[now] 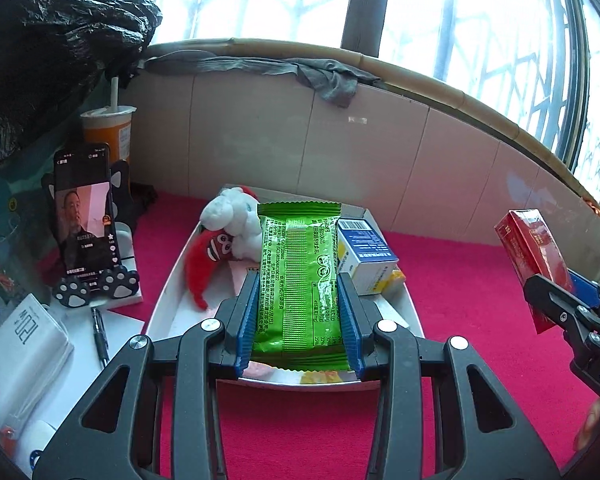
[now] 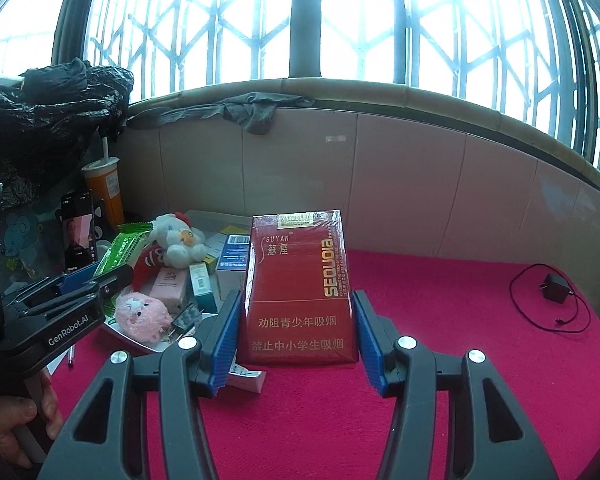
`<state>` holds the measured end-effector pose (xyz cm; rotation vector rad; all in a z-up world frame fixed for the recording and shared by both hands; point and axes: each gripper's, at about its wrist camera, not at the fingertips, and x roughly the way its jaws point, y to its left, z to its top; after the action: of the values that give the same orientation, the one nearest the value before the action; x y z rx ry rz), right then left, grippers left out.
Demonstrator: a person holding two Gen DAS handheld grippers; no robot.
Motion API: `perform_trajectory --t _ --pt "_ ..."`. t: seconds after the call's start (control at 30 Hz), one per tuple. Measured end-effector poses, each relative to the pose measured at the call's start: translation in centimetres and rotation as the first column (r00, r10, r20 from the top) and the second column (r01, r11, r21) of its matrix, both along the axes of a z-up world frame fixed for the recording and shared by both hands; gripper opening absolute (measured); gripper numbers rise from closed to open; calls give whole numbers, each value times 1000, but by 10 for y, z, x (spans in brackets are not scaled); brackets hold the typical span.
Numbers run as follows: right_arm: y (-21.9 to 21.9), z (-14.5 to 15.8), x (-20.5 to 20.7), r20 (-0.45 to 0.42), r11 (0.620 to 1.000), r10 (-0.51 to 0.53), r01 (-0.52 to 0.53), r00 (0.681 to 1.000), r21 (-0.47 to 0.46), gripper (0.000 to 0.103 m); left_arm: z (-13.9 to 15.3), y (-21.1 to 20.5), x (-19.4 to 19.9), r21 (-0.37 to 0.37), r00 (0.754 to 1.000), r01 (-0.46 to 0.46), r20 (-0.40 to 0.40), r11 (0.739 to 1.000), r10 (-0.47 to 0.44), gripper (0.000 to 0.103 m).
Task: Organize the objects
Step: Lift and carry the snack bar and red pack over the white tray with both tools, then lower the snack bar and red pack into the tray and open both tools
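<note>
my left gripper (image 1: 300,312) was clamped on green crinkly foil snack packet (image 1: 300,276), dead centre of frame, over white shallow cardboard tray (image 1: 164,300) stuffed with plush toys and small boxes. my right gripper (image 2: 296,312) was pinching red cellophane-wrapped cigarette carton (image 2: 298,284), upright, centre of frame, above magenta felt tabletop (image 2: 440,320). tray sat left of carton. black charger with cable (image 2: 556,288) far right.

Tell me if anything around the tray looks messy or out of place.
Yes. A grey cloth hangs crumpled over the window ledge, and a black charger lies on the red mat with its cable sprawled loose. The white tray is crowded, boxes and toys jumbled together.
</note>
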<state>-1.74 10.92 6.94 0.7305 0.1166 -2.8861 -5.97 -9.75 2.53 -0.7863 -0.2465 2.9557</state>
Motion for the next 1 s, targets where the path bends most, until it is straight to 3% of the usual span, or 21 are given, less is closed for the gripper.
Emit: perform_trajectory --t 0.37,0.73,1.0 --pt "-48 1 -22 27 992 123 -123 992 -15 54 19 -46 -30 -57 996 -85 6 995 86 37" --pt "-92 -20 -54 131 979 200 -195 971 -51 54 24 -33 -84 -190 997 -43 50 981 54 37" --pt "-107 -40 -66 164 978 209 -206 964 -33 54 22 -25 -113 -230 996 -22 82 973 42 37"
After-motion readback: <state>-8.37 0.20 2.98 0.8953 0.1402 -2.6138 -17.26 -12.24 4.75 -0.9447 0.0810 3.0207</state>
